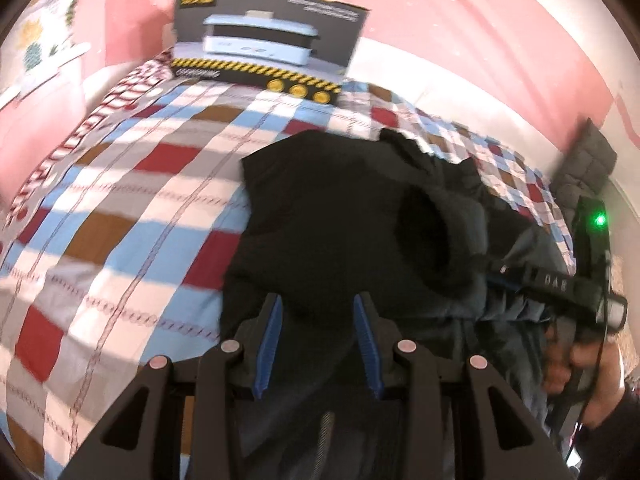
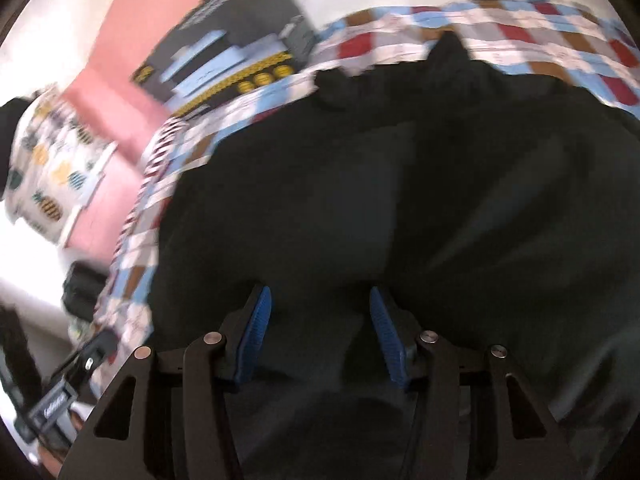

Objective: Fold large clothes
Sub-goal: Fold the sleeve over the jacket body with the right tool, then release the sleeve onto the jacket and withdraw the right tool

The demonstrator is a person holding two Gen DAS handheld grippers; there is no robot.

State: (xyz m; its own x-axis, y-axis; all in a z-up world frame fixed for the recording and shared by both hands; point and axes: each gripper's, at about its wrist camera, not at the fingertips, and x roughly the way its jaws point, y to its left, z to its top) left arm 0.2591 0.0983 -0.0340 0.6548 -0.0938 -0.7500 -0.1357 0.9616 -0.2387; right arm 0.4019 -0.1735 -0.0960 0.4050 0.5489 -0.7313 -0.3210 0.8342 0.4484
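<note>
The left gripper (image 1: 318,308), a black linkage frame with blue ribbed pads (image 1: 270,340), is hanging over the near edge of a large black padded jacket (image 1: 320,216). Its jaws are standing partly apart; dark cloth is filling the gap between them, but whether the pads are pressing on it cannot be told from the left wrist view.

The right gripper (image 2: 320,306), of the same build, is pointing down onto a broad smooth stretch of the same jacket (image 2: 400,200). Its blue pads (image 2: 256,332) are standing clearly apart with dark fabric lying below and between them, and nothing is visibly being pinched. This view is blurred.

The jacket is lying rumpled on a bed covered by a checked sheet of red, blue, brown and white squares (image 1: 120,208). In the left wrist view an open sleeve cuff (image 1: 428,236) is showing as a dark round mouth on top of the heap, right of centre.

At the right edge of that view a person's hand (image 1: 576,364) is gripping the handle of the other gripper, whose body is showing a green light (image 1: 600,221).

At the far end of the bed a black cardboard box printed with a pale blue appliance and yellow-black stripes (image 1: 268,40) is leaning against a pink wall (image 1: 460,28). A grey quilted cushion (image 1: 584,168) is sitting at the bed's right edge.
</note>
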